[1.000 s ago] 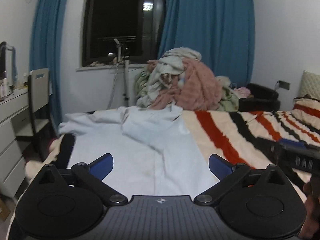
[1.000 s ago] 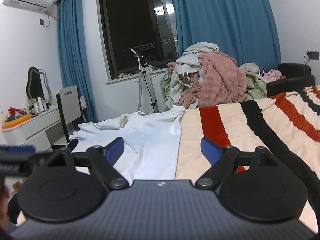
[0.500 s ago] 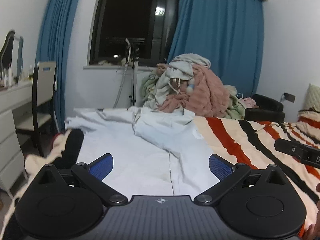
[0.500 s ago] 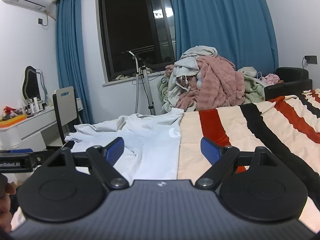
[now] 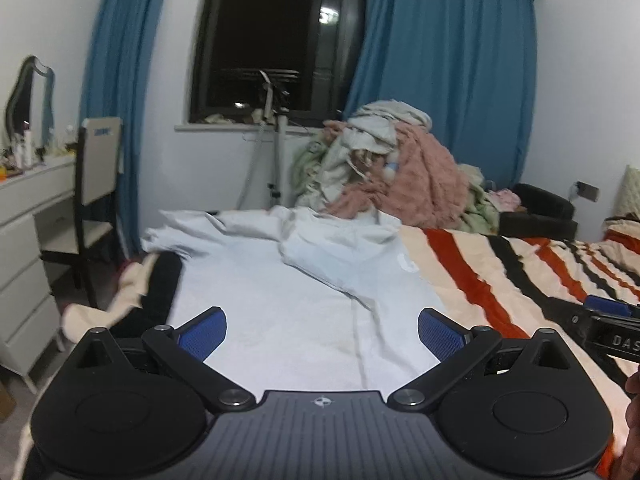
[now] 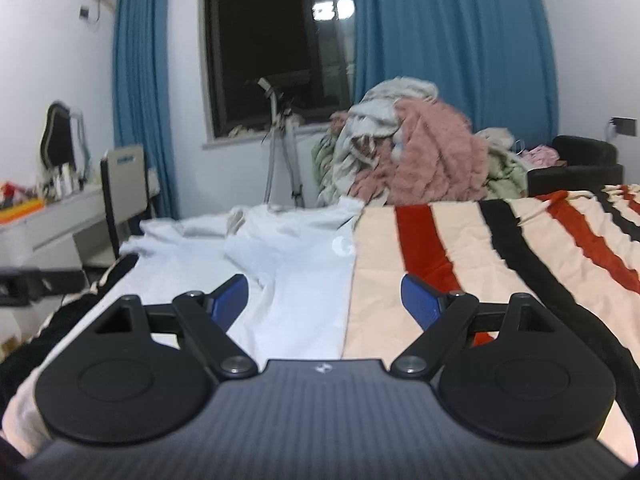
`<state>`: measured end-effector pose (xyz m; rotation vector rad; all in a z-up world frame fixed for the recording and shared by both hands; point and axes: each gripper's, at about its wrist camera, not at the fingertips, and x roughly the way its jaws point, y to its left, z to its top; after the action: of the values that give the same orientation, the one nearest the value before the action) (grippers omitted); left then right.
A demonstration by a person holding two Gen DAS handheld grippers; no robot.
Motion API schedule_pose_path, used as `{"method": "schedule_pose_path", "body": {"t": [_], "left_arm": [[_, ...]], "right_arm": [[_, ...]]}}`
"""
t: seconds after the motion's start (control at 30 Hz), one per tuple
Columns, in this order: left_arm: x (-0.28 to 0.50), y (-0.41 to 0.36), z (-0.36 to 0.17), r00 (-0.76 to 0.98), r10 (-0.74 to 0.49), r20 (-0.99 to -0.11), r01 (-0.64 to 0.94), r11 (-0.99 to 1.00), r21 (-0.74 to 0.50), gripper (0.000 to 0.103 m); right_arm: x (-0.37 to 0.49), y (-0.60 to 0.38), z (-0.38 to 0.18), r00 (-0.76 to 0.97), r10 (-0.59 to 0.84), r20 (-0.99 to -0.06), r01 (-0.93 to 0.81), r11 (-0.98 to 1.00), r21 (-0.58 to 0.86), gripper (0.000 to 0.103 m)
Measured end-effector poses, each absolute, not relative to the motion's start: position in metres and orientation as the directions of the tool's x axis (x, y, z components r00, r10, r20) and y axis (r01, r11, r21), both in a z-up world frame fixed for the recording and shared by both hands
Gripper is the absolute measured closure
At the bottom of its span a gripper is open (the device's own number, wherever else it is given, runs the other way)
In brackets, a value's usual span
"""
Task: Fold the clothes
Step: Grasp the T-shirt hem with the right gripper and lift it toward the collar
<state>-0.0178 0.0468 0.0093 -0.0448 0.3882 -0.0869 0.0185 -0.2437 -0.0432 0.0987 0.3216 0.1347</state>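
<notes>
A white garment (image 5: 280,300) lies spread on the striped bed cover, one part folded over its middle, a small round logo near its right edge; it also shows in the right wrist view (image 6: 288,272). My left gripper (image 5: 322,332) is open and empty, low over the garment's near part. My right gripper (image 6: 324,300) is open and empty, above the garment's right edge where it meets the cover. The right gripper's tip shows at the right edge of the left wrist view (image 5: 608,320).
A cream, red and black striped cover (image 6: 500,256) fills the bed's right side. A heap of pink and pale clothes (image 5: 392,172) stands at the bed's far end. A white dresser (image 5: 28,248) and chair (image 5: 96,200) stand left; a black armchair (image 6: 580,164) far right.
Both grippers have shifted slightly over the bed; the left view has tilted and swung a little left. Jaws stay open, and the garment has not moved.
</notes>
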Motion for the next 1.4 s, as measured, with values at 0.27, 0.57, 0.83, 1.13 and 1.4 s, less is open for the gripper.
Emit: {"method": "schedule_pose_path", "body": {"t": [0.27,0.57,0.83,1.13,1.4], "left_arm": [[-0.018,0.105,0.009,0.917,-0.067,-0.394,-0.022,0.976,-0.215,0.0],[0.009,0.176,-0.033,0.897,0.055,-0.439,-0.245,0.888,-0.388,0.0],[0.031,0.224,-0.065,0.861,0.181,-0.475,-0.436,0.745,-0.506,0.0],[0.045,0.215,-0.072,0.851,0.264,-0.454,-0.469,0.772,-0.429,0.0],[0.043,0.194,-0.064,0.856,0.269,-0.442,-0.45,0.809,-0.378,0.0]], "right_arm": [[0.145,-0.154,-0.036,0.836,0.363,-0.411,-0.349,0.93,0.111,0.019],[0.301,0.052,-0.082,0.675,0.582,-0.453,-0.631,0.774,0.054,0.019],[0.368,0.156,-0.122,0.708,0.515,-0.482,-0.632,0.767,-0.108,0.02],[0.39,0.148,-0.115,0.715,0.56,-0.419,-0.605,0.795,0.031,0.093],[0.375,0.052,-0.05,0.853,0.465,-0.235,-0.457,0.885,0.09,0.096]]}}
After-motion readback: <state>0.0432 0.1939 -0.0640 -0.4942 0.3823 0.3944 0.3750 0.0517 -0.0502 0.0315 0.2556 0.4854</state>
